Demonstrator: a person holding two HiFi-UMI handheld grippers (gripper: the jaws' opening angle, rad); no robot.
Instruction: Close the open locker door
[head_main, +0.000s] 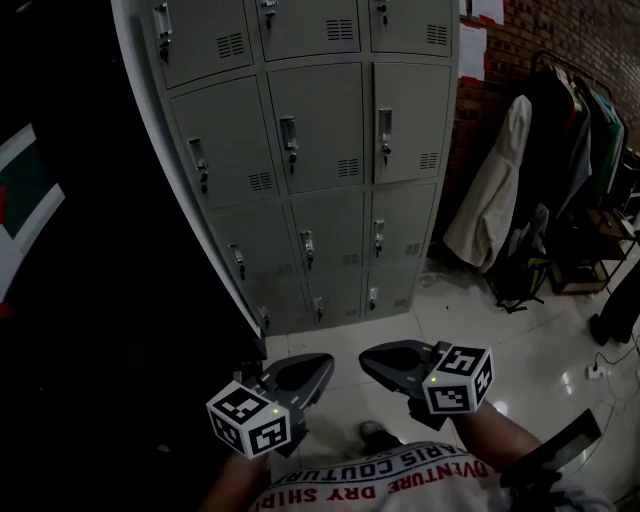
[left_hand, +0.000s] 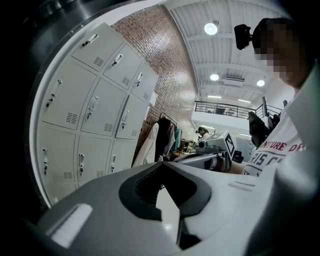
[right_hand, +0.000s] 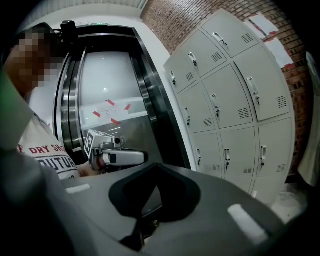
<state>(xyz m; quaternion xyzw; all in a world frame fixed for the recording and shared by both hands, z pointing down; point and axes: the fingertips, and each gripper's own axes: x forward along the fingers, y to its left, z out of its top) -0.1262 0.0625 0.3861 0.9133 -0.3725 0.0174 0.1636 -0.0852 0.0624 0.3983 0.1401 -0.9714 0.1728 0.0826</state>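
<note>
A bank of grey lockers (head_main: 310, 150) is seen straight ahead, 3 columns wide, set between a dark panel (head_main: 90, 250) on the left and a brick wall (head_main: 530, 40) on the right. Every locker door (head_main: 315, 125) that shows is seen lying flush with its neighbours, each with a handle and a small vent; no door is seen swung out. Both tools are held low and close to the person's shirt (head_main: 400, 475), well apart from the lockers. The left gripper (head_main: 325, 362) is pointed forward and to the right, its jaws clenched tip to tip with nothing between them. The right gripper (head_main: 365, 358) is pointed toward it, just beside it, with its jaws likewise pressed together and nothing grasped. The 2 tips are near each other but apart. A marker cube (head_main: 250, 420) is carried on the left tool and another cube (head_main: 458, 380) on the right. Coats (head_main: 500, 190) are hung on a rack to the right of the lockers, above a glossy tiled floor (head_main: 500, 330).
</note>
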